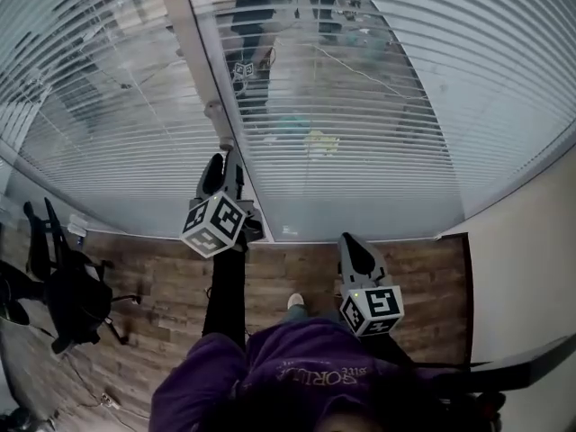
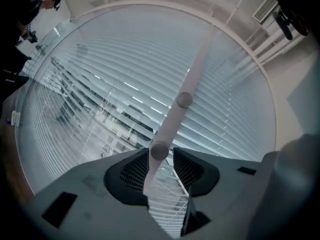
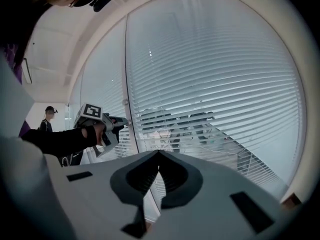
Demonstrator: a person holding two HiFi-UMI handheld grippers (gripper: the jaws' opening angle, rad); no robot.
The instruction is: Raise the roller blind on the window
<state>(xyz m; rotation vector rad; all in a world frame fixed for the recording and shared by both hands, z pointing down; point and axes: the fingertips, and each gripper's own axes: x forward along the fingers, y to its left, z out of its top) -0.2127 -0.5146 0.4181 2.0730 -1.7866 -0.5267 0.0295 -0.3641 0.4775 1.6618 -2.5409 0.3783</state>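
Observation:
The blind [image 1: 360, 133] hangs down over the window, with its horizontal slats slightly apart. A white post [image 1: 193, 52] splits the glass, and a round knob [image 1: 214, 111] sits on it. My left gripper [image 1: 220, 165] is raised against that post just below the knob. In the left gripper view its jaws [image 2: 161, 151] stand open, with a knob [image 2: 159, 150] on the post [image 2: 175, 119] between the tips and another knob [image 2: 184, 100] higher up. My right gripper [image 1: 355, 248] hangs lower, to the right, short of the glass. Its jaws [image 3: 159, 152] are shut on nothing. The right gripper view also shows the left gripper [image 3: 117, 123] at the post.
A black office chair [image 1: 67, 295] stands on the wood floor [image 1: 162, 277] at the left, with cables [image 1: 103, 399] lying near it. A pale wall [image 1: 531, 268] closes the right side. A person [image 3: 49, 115] stands far off at the left.

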